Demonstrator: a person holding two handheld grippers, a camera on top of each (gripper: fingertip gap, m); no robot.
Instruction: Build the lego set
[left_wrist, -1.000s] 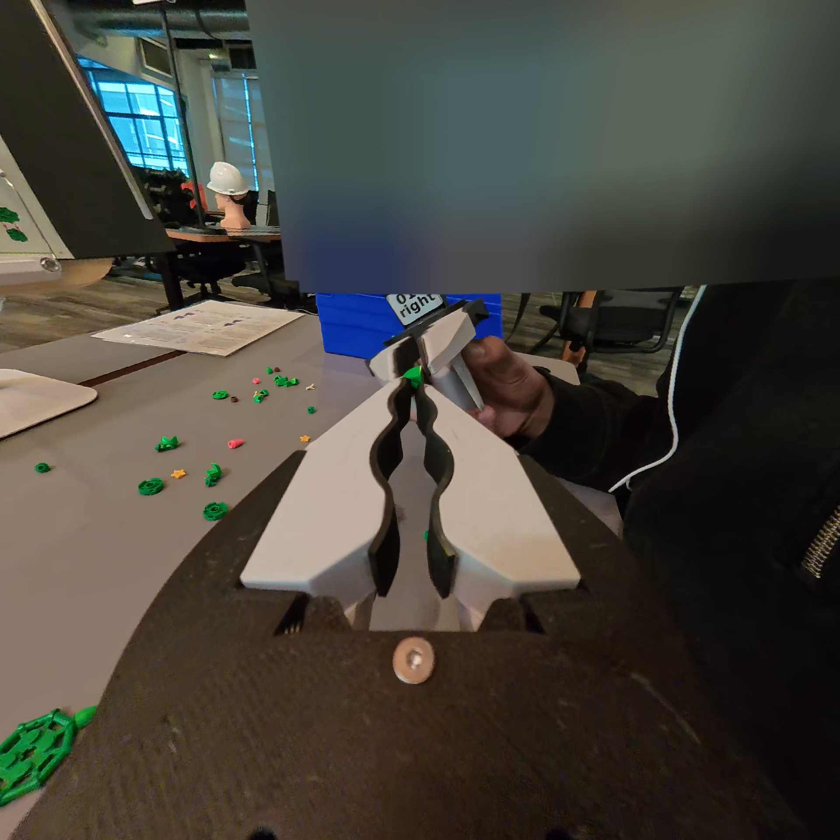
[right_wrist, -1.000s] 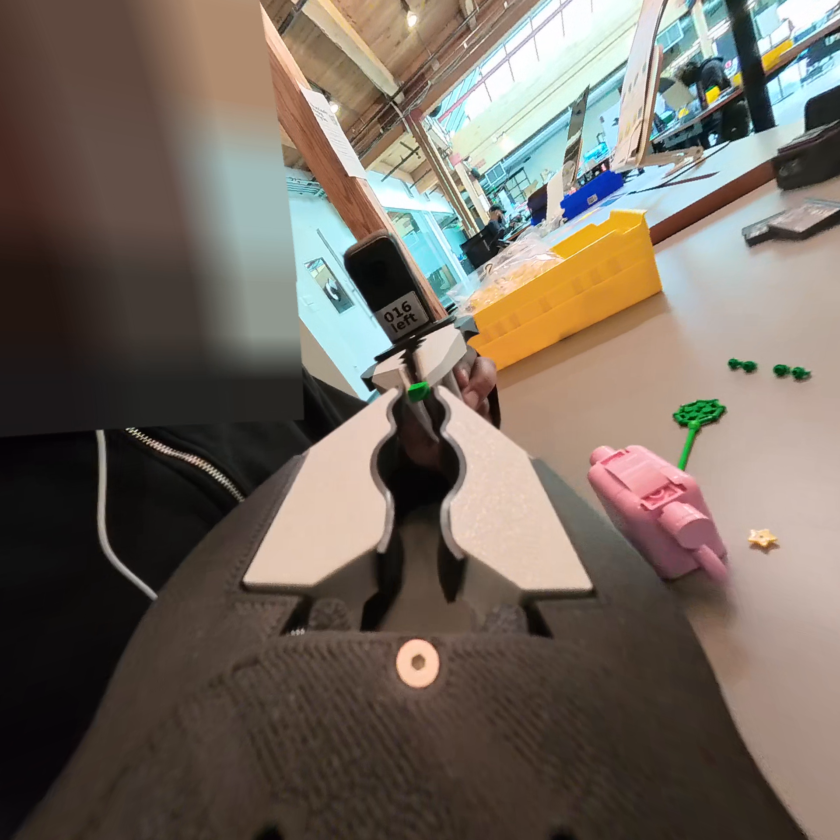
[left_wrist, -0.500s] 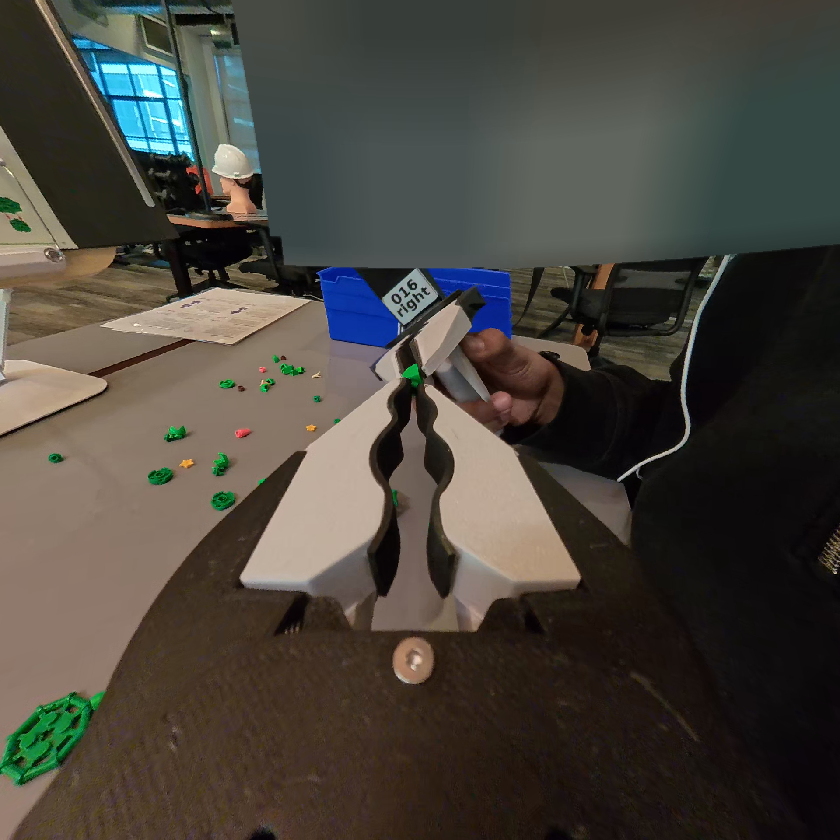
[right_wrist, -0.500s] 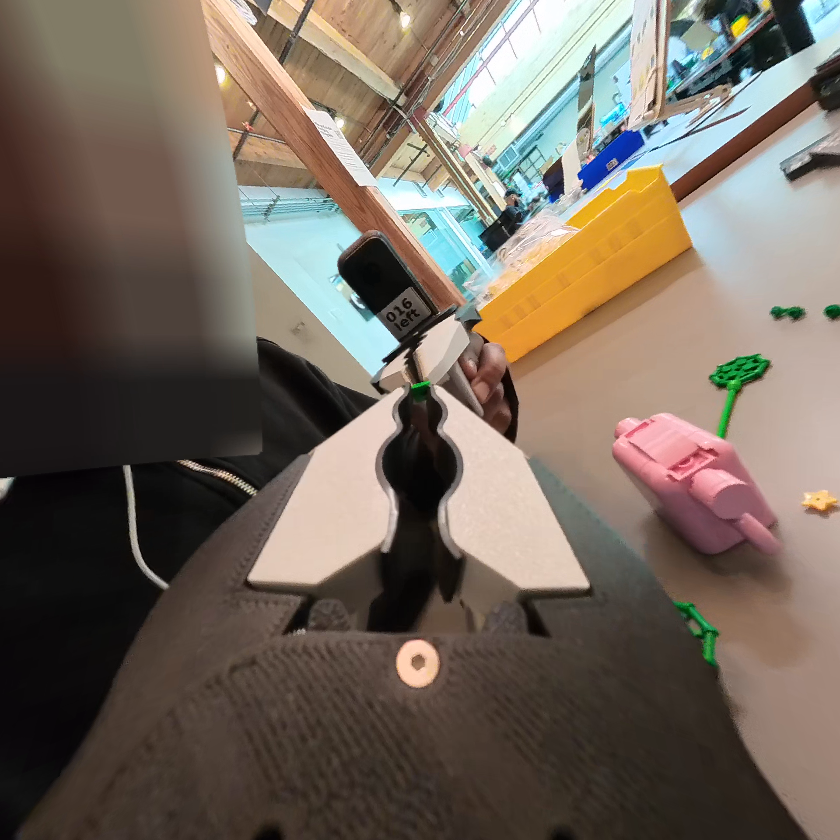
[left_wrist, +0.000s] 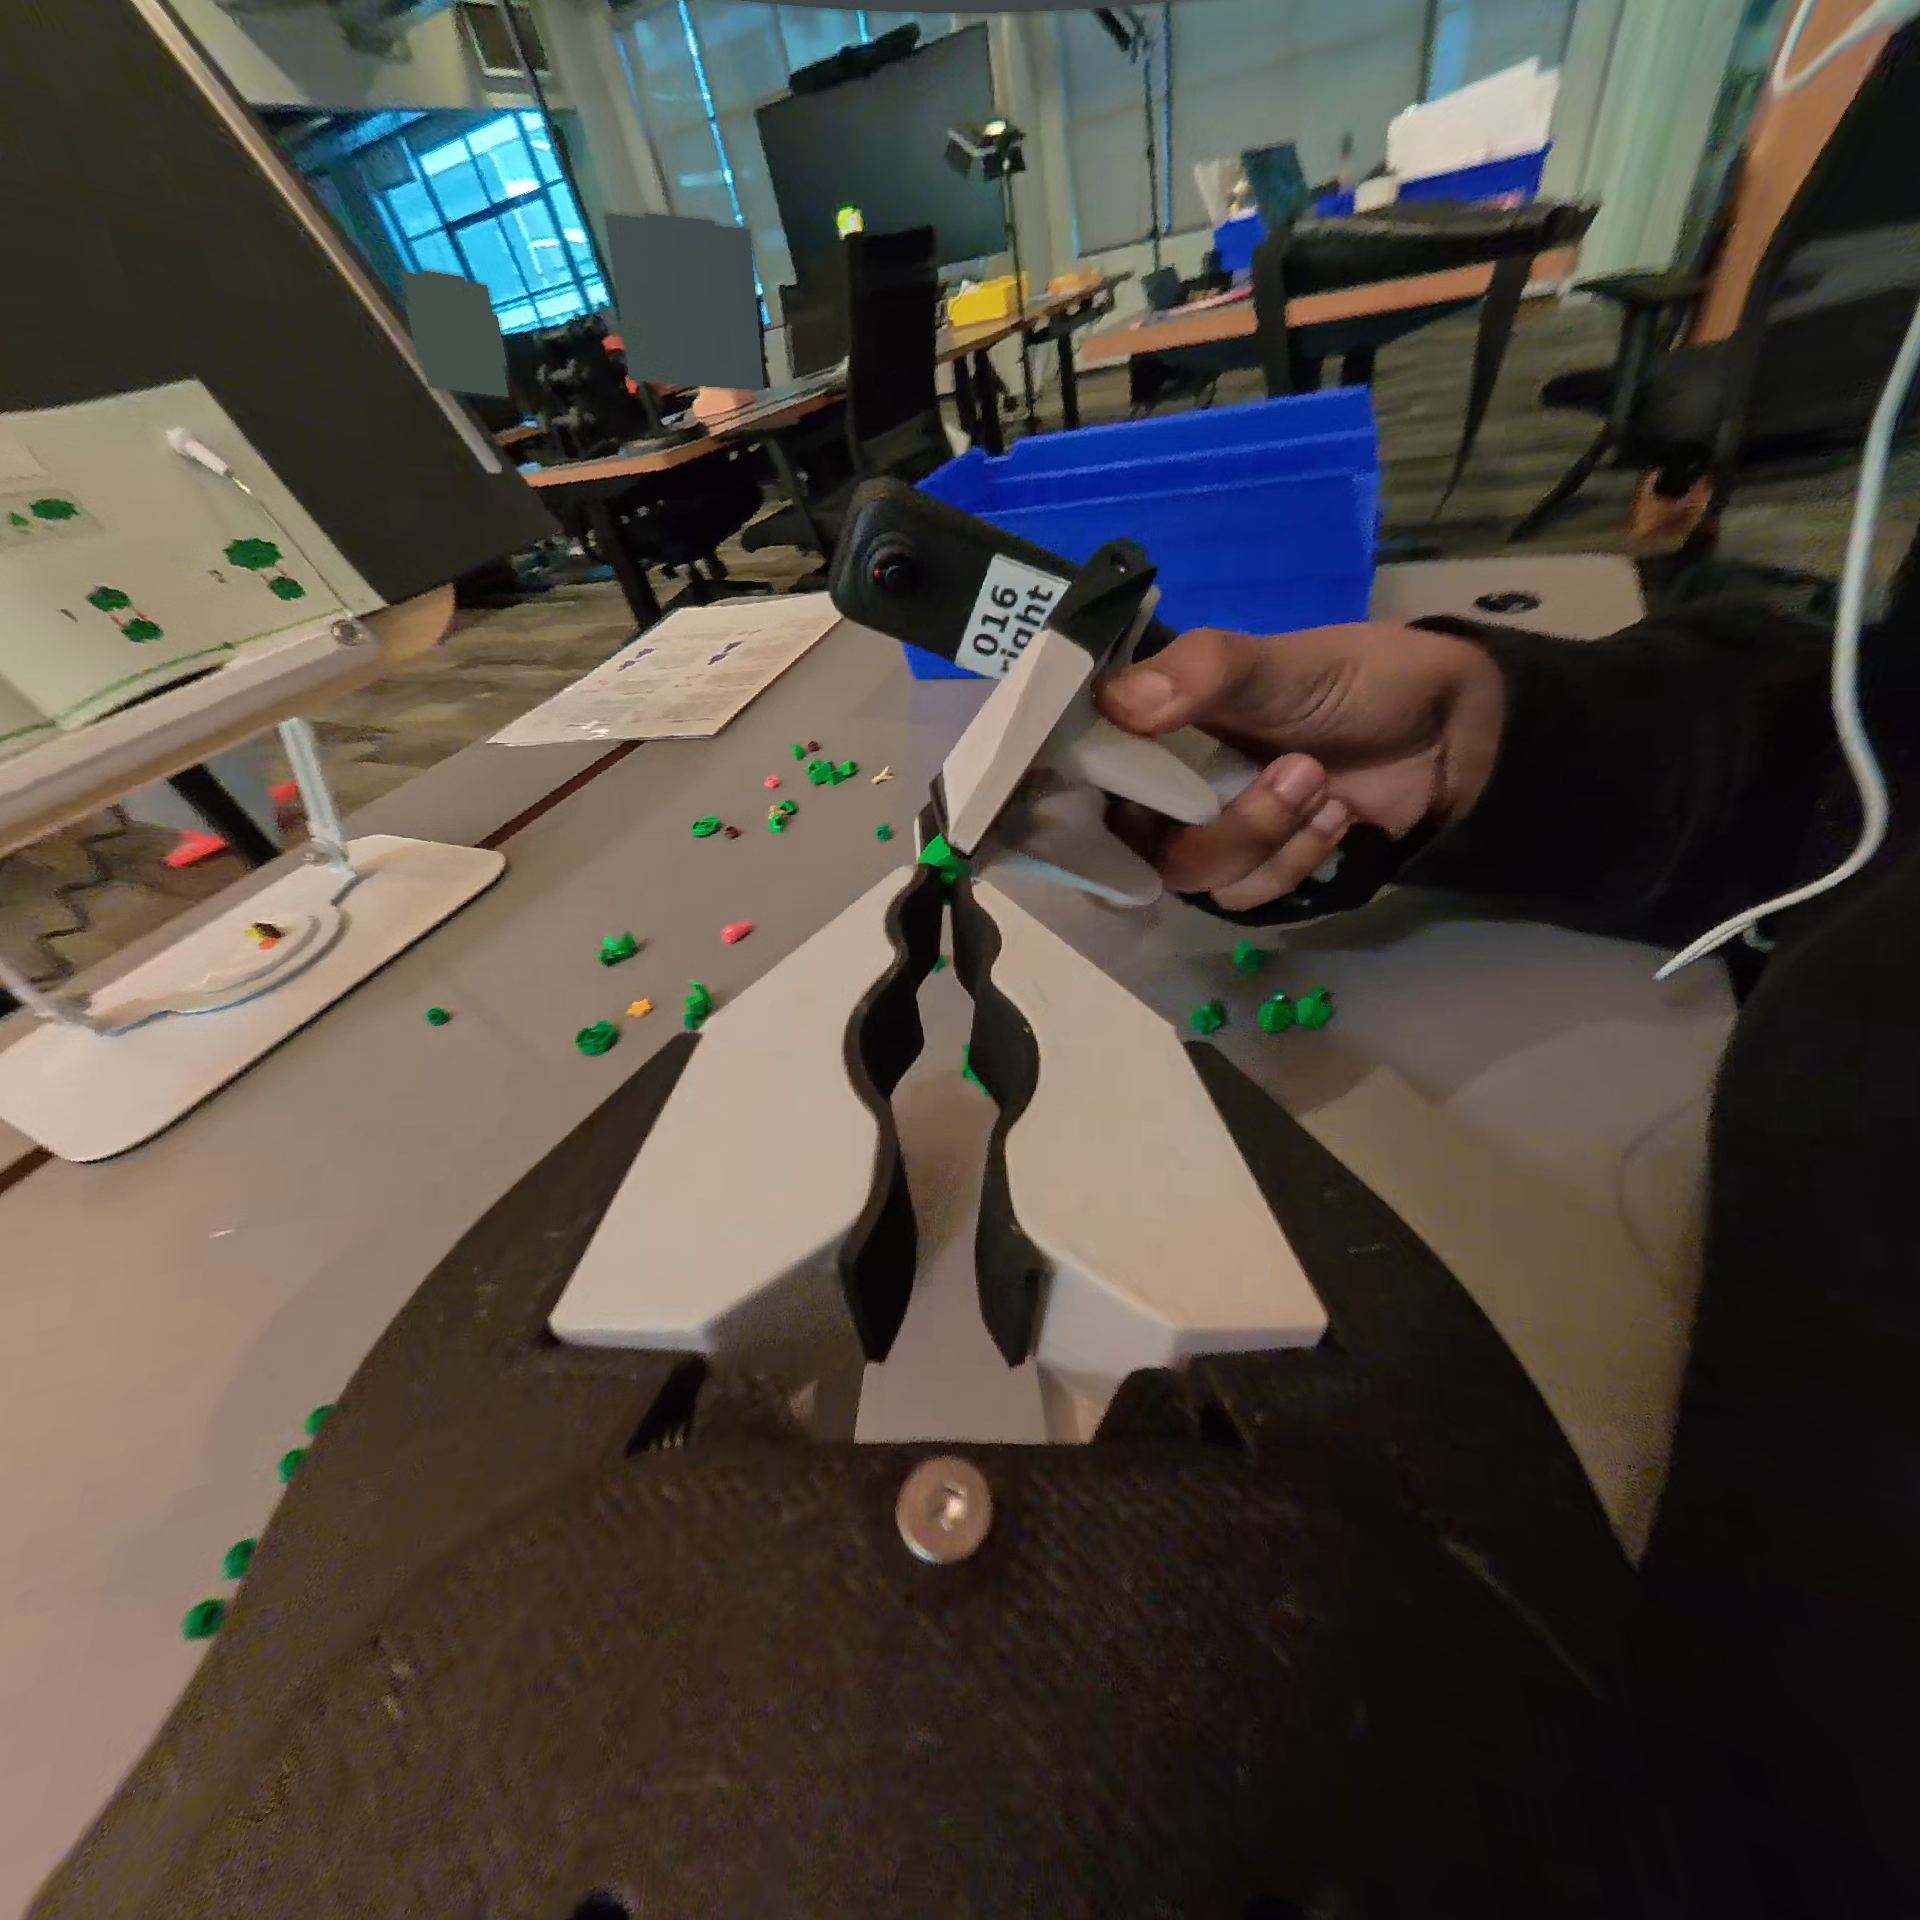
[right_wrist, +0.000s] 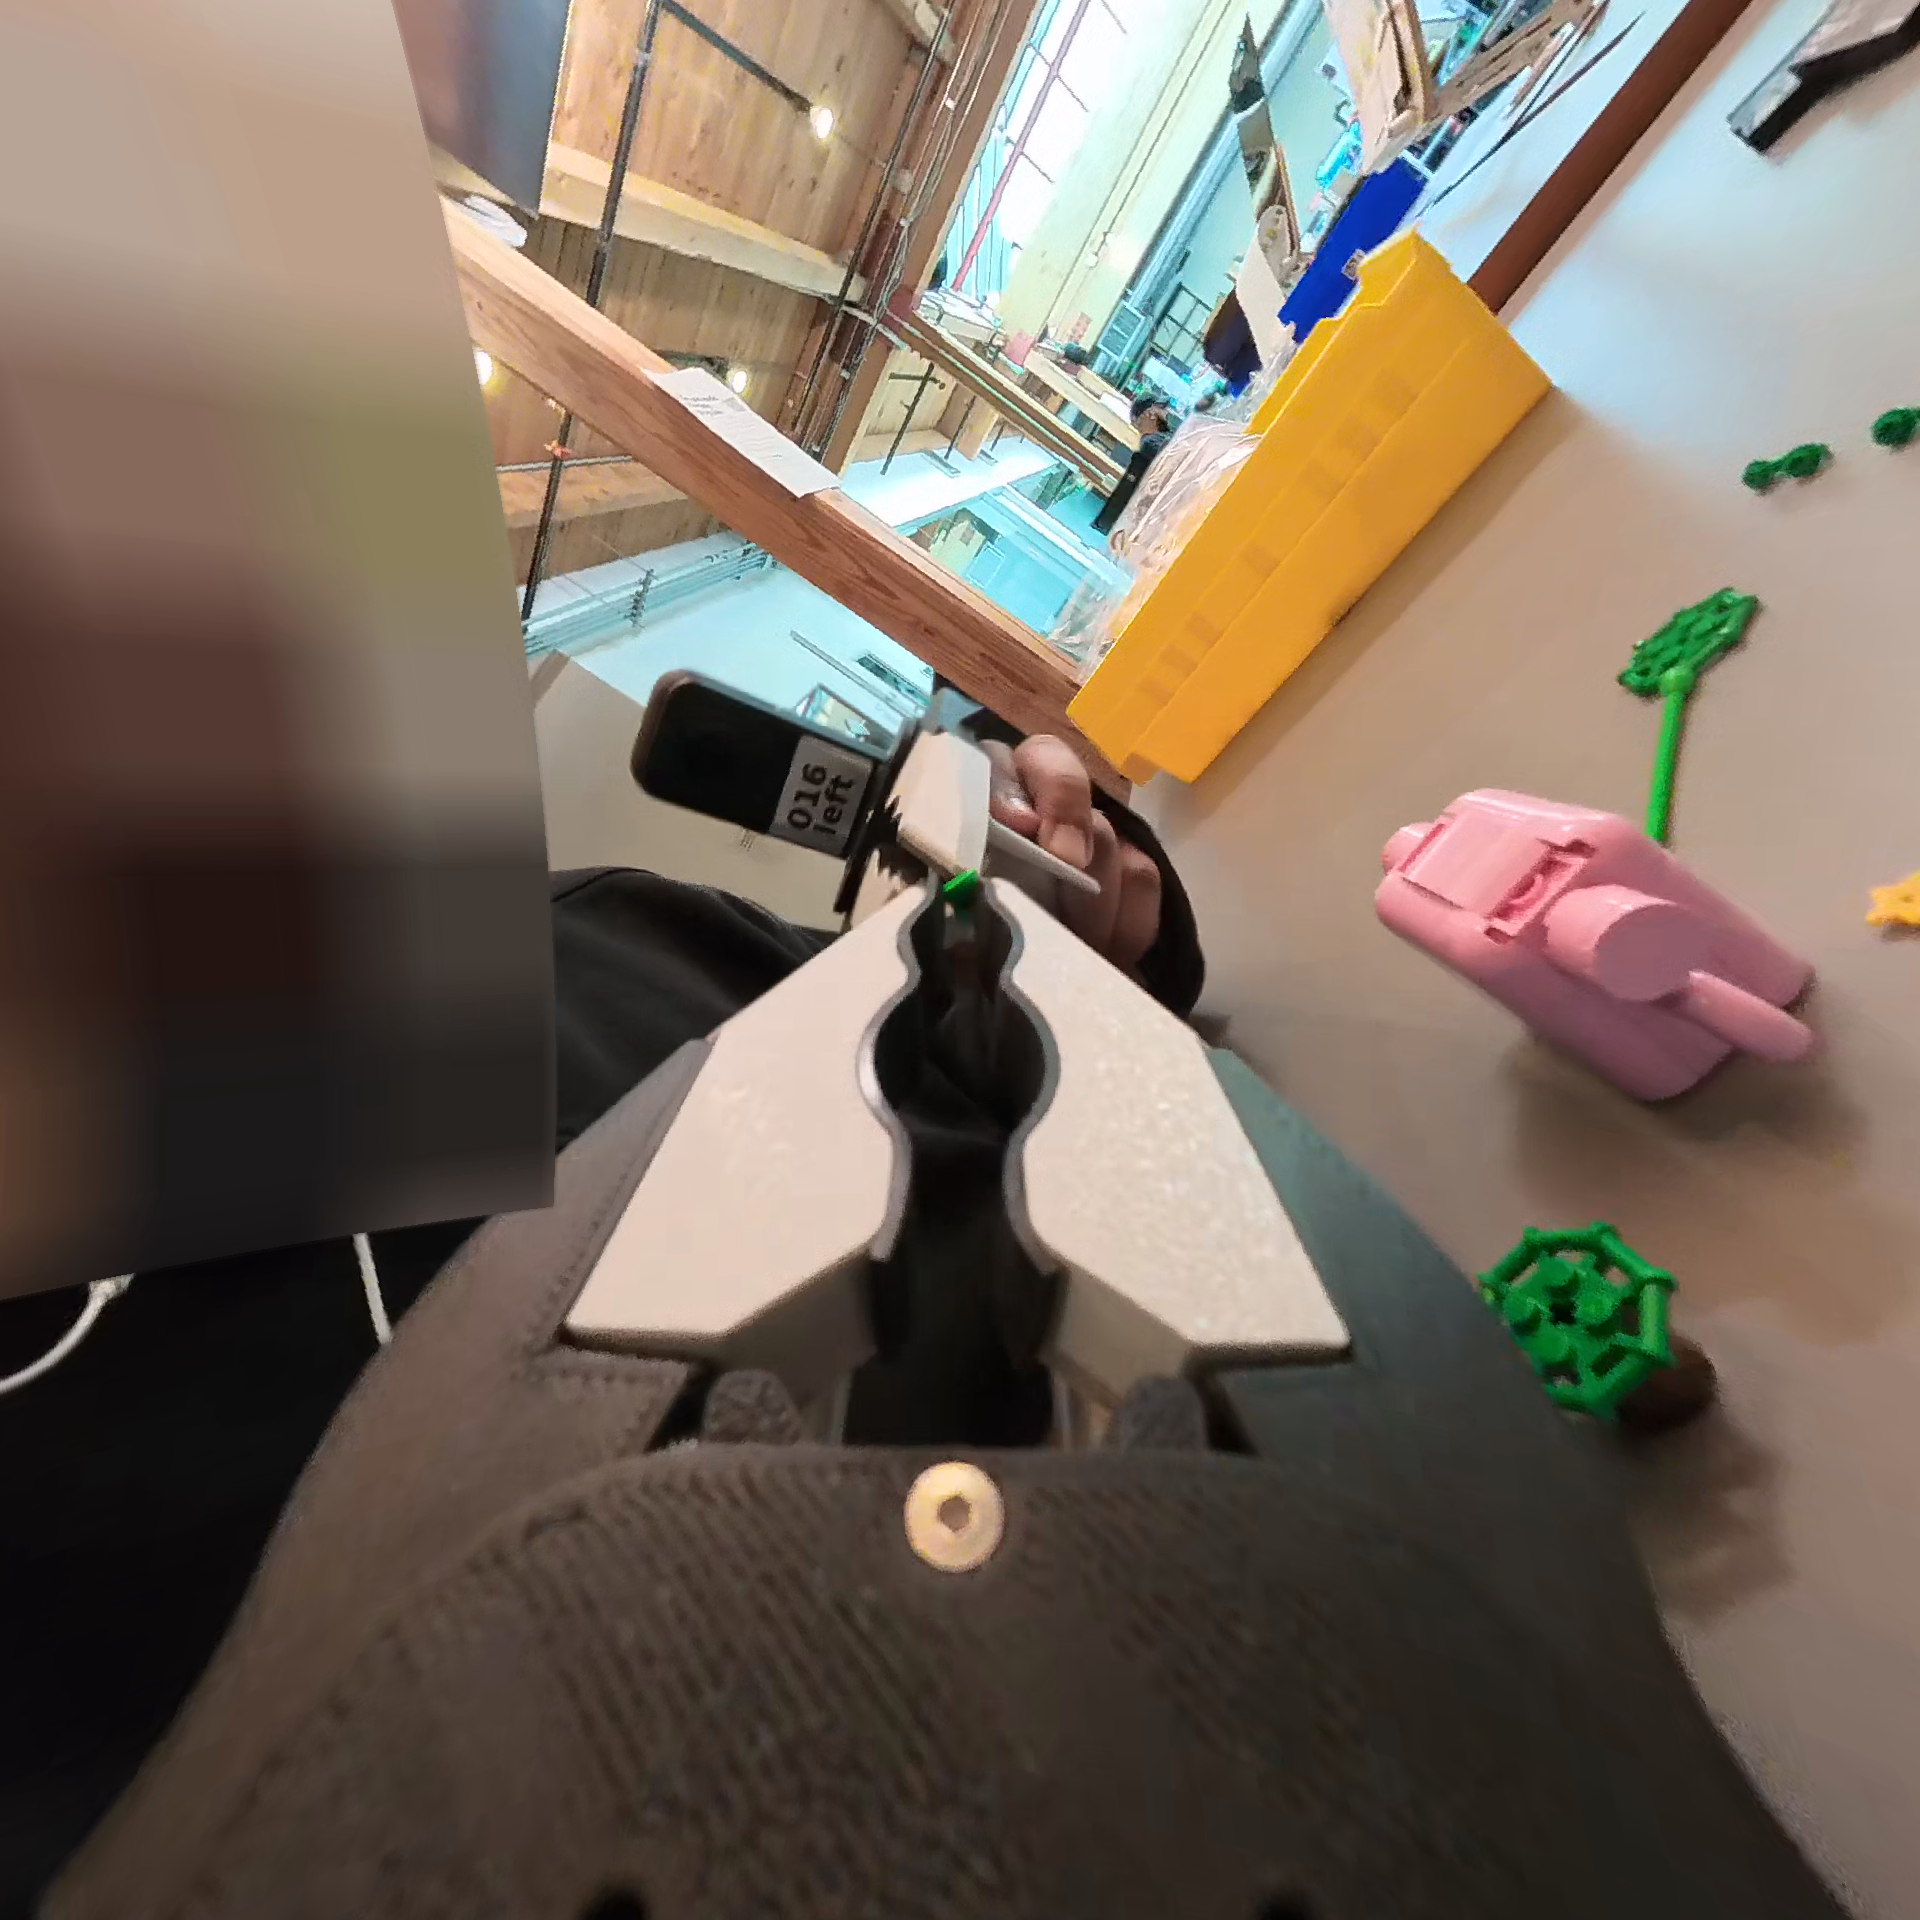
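Note:
My left gripper (left_wrist: 940, 883) and my right gripper (right_wrist: 956, 899) meet tip to tip above the grey table (left_wrist: 364, 1122). A small green lego piece (left_wrist: 940, 857) sits pinched where the tips meet; it also shows in the right wrist view (right_wrist: 958, 885). Both grippers' jaws are closed down to it. The right gripper (left_wrist: 971, 821), held by a hand (left_wrist: 1299, 758), comes in from the upper right in the left wrist view. The left gripper (right_wrist: 940, 810) faces me in the right wrist view. Which part of the piece each gripper holds is hidden.
Loose green pieces (left_wrist: 826, 772) and more (left_wrist: 1278, 1013) lie on the table. An instruction booklet on a stand (left_wrist: 156, 582) is at left, a blue bin (left_wrist: 1195, 520) behind. A pink block (right_wrist: 1590, 935), green web pieces (right_wrist: 1579, 1330), a stemmed one (right_wrist: 1694, 634), and a yellow bin (right_wrist: 1320, 499) are at right. The grippers are tip to tip, or close to it.
Both grippers stay tip to tip on the green piece, but they have tilted and swung. The right gripper now points steeply down at the left one's tips.

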